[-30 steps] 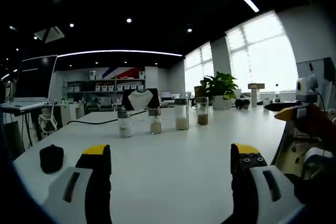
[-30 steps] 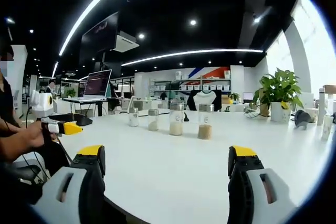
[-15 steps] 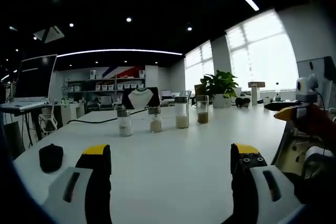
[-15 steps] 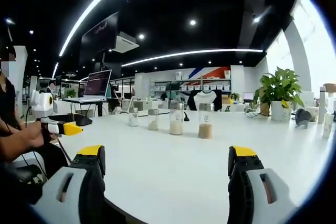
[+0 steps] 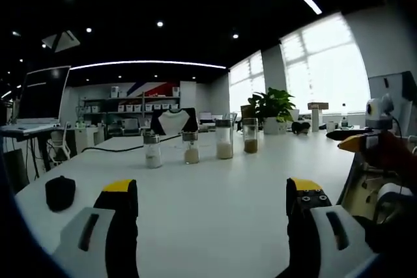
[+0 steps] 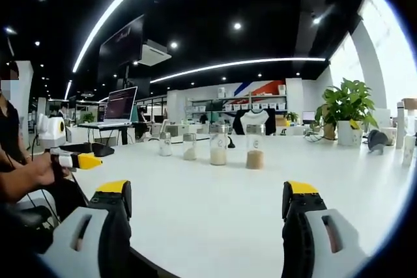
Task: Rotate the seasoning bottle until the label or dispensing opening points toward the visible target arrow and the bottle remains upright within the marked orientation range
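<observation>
- Bottles first, in the left gripper view: four seasoning bottles stand upright in a row across the middle of the white desk (image 5: pixel 215 206), well apart from the left hand-held gripper (image 5: pixel 212 203), whose jaws are spread wide with nothing between them
- From left to right they are a short bottle with white filling (image 5: pixel 152 152), a short bottle with tan filling (image 5: pixel 191 147), a tall bottle with pale filling (image 5: pixel 224 140) and a tall bottle with brown filling (image 5: pixel 251 137); neighbours sit close, so a wide-open approach could clip the next one and tip it
- A black lump (image 5: pixel 59 193) lies on the desk to the left, clear of the row; the other hand-held gripper's yellow tip (image 5: pixel 352 141) shows at the right edge
- No target arrow or marked range can be made out, and labels are too small to read, so picking the wrong bottle or turning it the wrong way is a real risk
- Right gripper view: the right hand-held gripper (image 6: pixel 207 200) is likewise open and empty, with the same row (image 6: pixel 212 148) far ahead of it
- A person's hand (image 6: pixel 39 168) holds the left tool at the left edge; gripping high on a tall bottle and twisting quickly could lean it out of upright
</observation>
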